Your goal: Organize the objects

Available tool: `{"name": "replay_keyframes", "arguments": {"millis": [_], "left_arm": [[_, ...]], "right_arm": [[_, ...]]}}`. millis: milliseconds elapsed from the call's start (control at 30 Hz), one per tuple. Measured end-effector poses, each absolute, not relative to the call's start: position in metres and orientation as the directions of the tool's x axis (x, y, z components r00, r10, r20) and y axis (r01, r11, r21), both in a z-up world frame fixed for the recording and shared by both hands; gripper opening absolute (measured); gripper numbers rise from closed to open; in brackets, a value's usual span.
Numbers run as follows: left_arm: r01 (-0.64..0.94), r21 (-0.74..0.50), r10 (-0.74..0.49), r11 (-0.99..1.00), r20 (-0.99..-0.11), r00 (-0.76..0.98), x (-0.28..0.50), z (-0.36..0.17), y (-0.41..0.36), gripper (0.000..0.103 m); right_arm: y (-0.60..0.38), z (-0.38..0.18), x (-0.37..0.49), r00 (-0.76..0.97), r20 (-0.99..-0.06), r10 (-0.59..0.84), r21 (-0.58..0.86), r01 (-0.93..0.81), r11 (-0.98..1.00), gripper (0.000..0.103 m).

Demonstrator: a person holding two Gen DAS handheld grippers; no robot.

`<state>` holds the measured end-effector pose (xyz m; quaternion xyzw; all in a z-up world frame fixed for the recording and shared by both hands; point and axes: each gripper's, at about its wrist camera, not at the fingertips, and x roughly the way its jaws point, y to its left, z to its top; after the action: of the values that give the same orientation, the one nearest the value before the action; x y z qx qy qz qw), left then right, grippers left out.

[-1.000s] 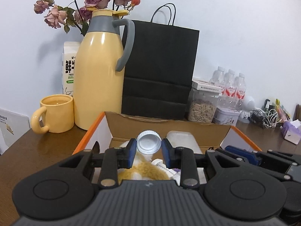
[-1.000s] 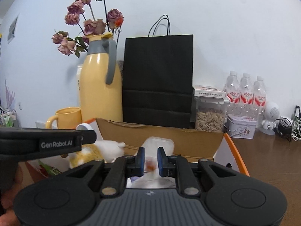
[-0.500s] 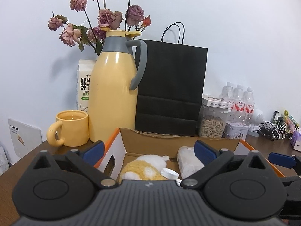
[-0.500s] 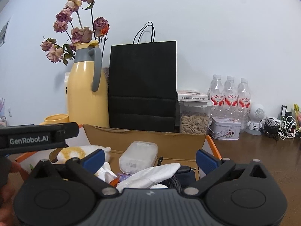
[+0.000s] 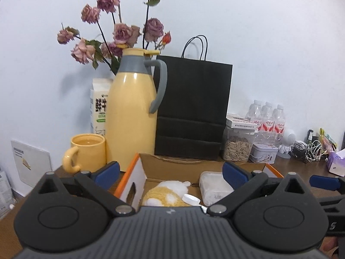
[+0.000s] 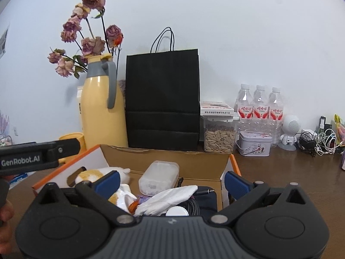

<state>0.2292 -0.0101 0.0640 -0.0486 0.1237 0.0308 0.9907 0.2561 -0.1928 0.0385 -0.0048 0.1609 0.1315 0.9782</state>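
An open cardboard box (image 5: 185, 166) (image 6: 163, 156) with orange edges sits on the brown table. Inside lie a yellow-and-white plush toy (image 5: 166, 195) (image 6: 94, 173), a clear plastic case (image 5: 212, 186) (image 6: 158, 178), a white cap (image 5: 190, 199), a white tissue (image 6: 170, 197) and a dark cable (image 6: 192, 205). My left gripper (image 5: 171, 171) hovers above the box's near side, open, nothing between its blue pads. Over the same box my right gripper (image 6: 171, 182) also stands open and holds nothing. The left gripper's arm (image 6: 38, 154) crosses the right wrist view at left.
Behind the box stand a yellow thermos (image 5: 131, 116), a yellow mug (image 5: 87, 151), a milk carton (image 5: 100, 105), dried roses (image 5: 116, 32) and a black paper bag (image 5: 193, 110). To the right are a seed jar (image 6: 218, 135), a tin (image 6: 254, 143), water bottles (image 6: 259, 110) and tangled cables (image 6: 321, 142).
Both grippers went from nearly shut to wide open and drew up and back from the box. The white cap that stood between the left pads now lies in the box.
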Motion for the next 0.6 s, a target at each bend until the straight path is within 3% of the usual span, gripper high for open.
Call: {"name": "replay_keyframes", "arguments": {"millis": [233, 600], "left_arm": [[-0.063, -0.079, 0.038, 0.995, -0.291, 0.956, 0.188, 0.081, -0.007, 0.103], [-0.051, -0.026, 0.035, 0.998, -0.433, 0.901, 0.129, 0.069, -0.013, 0.103]], "right_arm": [[-0.199, 0.057, 0.216, 0.911, -0.320, 0.260, 0.030, -0.265, 0.964, 0.103], [-0.210, 0.055, 0.162, 0.882, -0.394, 0.257, 0.056, -0.257, 0.965, 0.103]]}}
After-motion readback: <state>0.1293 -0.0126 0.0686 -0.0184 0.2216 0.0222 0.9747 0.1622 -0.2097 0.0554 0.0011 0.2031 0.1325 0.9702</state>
